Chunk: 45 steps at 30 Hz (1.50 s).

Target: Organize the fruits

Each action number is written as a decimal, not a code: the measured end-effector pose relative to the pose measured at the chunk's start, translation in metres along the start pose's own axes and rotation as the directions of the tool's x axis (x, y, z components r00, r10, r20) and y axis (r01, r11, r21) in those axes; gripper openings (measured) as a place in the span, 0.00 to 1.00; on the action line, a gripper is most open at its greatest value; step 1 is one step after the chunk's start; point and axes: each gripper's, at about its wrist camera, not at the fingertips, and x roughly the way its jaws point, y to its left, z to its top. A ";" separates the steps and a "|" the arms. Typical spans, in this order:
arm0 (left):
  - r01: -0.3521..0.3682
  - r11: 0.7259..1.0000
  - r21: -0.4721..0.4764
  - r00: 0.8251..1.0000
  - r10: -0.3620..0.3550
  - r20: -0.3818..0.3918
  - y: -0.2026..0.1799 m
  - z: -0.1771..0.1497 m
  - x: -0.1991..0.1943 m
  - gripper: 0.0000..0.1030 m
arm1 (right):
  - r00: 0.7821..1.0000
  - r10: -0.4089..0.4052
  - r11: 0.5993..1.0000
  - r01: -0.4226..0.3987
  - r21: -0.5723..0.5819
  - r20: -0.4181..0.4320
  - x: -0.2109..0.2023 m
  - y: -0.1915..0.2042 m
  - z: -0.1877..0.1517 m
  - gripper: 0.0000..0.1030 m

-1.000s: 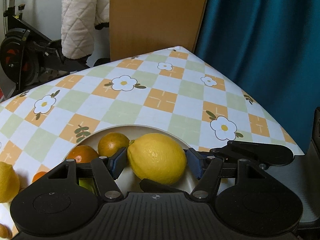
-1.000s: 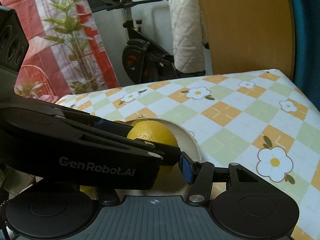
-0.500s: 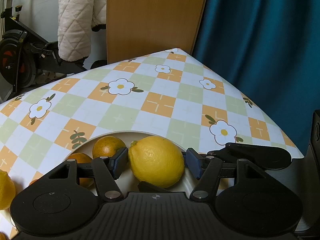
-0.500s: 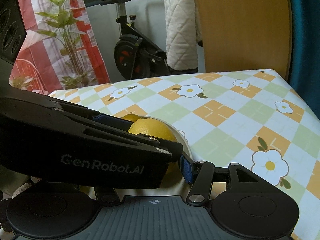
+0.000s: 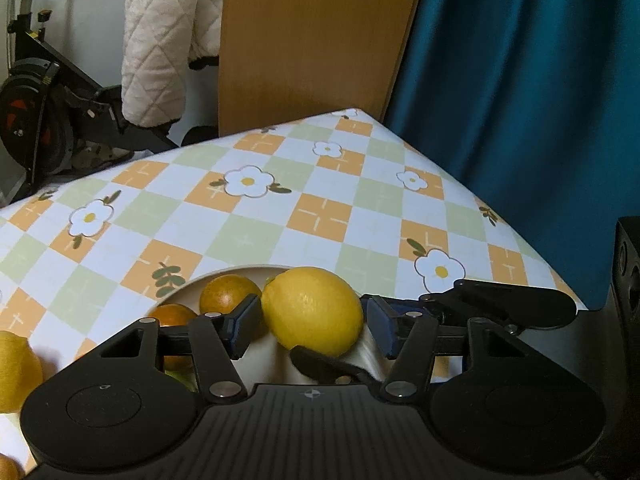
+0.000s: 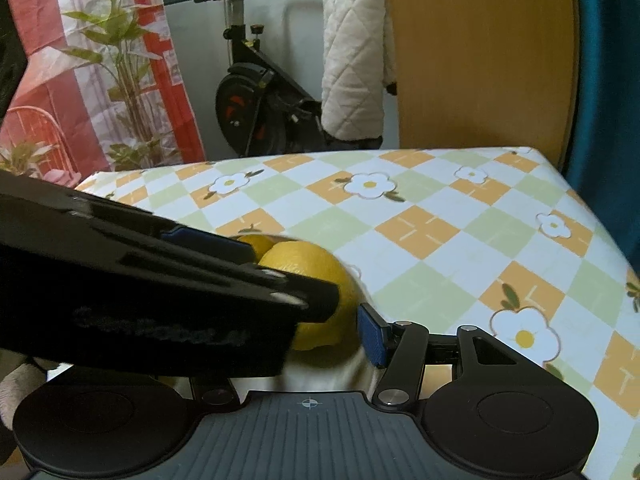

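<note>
Left tongs (image 5: pixel 312 322) are closing around a dimpled oval lemon (image 5: pixel 314 310) in the smooth cream bowl (image 5: pixel 240 270); pads not yet pressing. Right tongs (image 6: pixel 320 320): cannot tell

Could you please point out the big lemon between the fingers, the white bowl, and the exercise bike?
big lemon (image 5: pixel 312 310): left wrist view, middle of its yellow skin.
white bowl (image 5: pixel 256 268): left wrist view, far rim.
exercise bike (image 6: pixel 250 100): right wrist view, black flywheel housing.

The left claw (image 5: pixel 312 322) tilts downward, jaws closing (pads not yet pressing); the right claw (image 6: pixel 320 320) crosses beneath it.
</note>
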 end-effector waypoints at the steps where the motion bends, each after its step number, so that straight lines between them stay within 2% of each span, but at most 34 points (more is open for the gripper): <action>1: -0.003 1.000 -0.003 1.000 0.003 0.007 0.001 0.000 -0.003 0.59 | 1.000 -0.004 1.000 0.004 -0.005 0.002 -0.001 0.001 0.001 0.49; 9: -0.050 0.998 -0.040 0.996 0.053 0.069 0.020 0.000 -0.031 0.59 | 0.999 -0.040 0.999 0.040 -0.023 0.017 -0.012 0.007 0.005 0.50; 16: -0.118 0.988 -0.103 0.986 0.129 0.108 0.062 -0.011 -0.066 0.59 | 0.999 -0.027 0.998 0.029 -0.057 0.041 -0.025 0.021 0.013 0.50; 22: -0.204 0.966 -0.159 0.966 0.225 0.128 0.110 -0.022 -0.101 0.59 | 0.999 0.004 0.995 0.001 -0.100 0.046 -0.030 0.046 0.018 0.50; 29: -0.273 0.941 -0.199 0.942 0.303 0.145 0.149 -0.033 -0.134 0.59 | 0.998 0.054 0.987 -0.047 -0.157 0.043 -0.027 0.081 0.026 0.50; 35: -0.296 0.930 -0.220 0.931 0.332 0.151 0.167 -0.043 -0.148 0.59 | 0.996 0.088 0.978 -0.081 -0.193 0.030 -0.021 0.106 0.031 0.50; 45: -0.291 0.932 -0.217 0.937 0.323 0.131 0.177 -0.065 -0.149 0.59 | 0.988 0.154 0.955 -0.152 -0.255 -0.013 -0.004 0.145 0.035 0.49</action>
